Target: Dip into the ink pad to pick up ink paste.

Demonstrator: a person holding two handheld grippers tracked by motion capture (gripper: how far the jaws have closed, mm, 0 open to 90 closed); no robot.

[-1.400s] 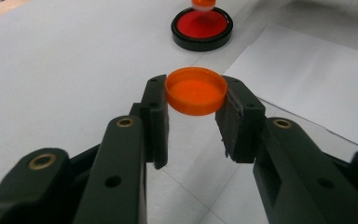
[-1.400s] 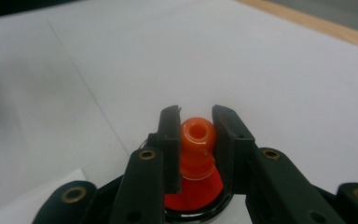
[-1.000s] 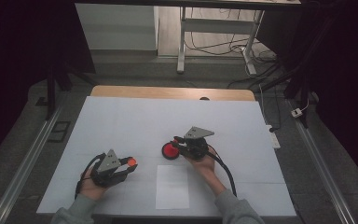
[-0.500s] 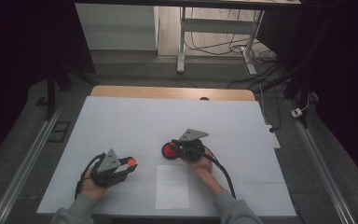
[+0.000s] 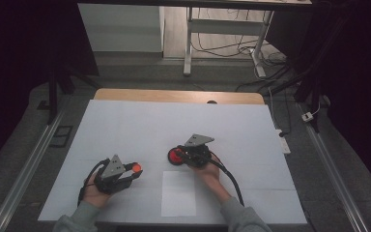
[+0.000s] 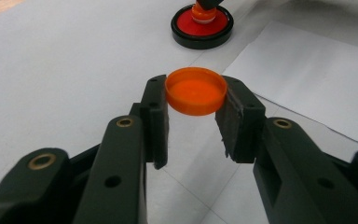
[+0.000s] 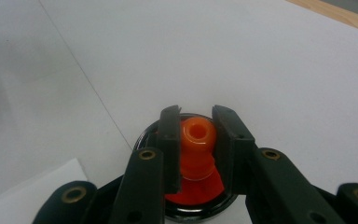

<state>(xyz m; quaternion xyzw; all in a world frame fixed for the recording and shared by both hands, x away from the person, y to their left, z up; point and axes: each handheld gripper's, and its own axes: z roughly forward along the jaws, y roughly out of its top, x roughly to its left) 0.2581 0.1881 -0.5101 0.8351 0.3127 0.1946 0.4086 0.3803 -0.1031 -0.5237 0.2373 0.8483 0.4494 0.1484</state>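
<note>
The left gripper (image 6: 192, 122) clamps an orange cap (image 6: 196, 90) between its pads, held just above the white surface (image 5: 125, 130) at its near left. The right gripper (image 7: 196, 149) is closed on the orange spout (image 7: 197, 140) of a red, black-rimmed container (image 5: 176, 156), which stands on the surface mid-table, beside a paper sheet (image 5: 178, 193).

Both forearms came in from the near edge of the worktop, sleeves at the wrists. The left hand (image 5: 95, 192) held the left tool (image 6: 192, 114) low and pointed toward the right, jaws clamped on a small cap. The right hand (image 5: 207, 170) held the right tool (image 7: 196, 140) farther forward, tipped downward, jaws pressed against a nozzle.
</note>
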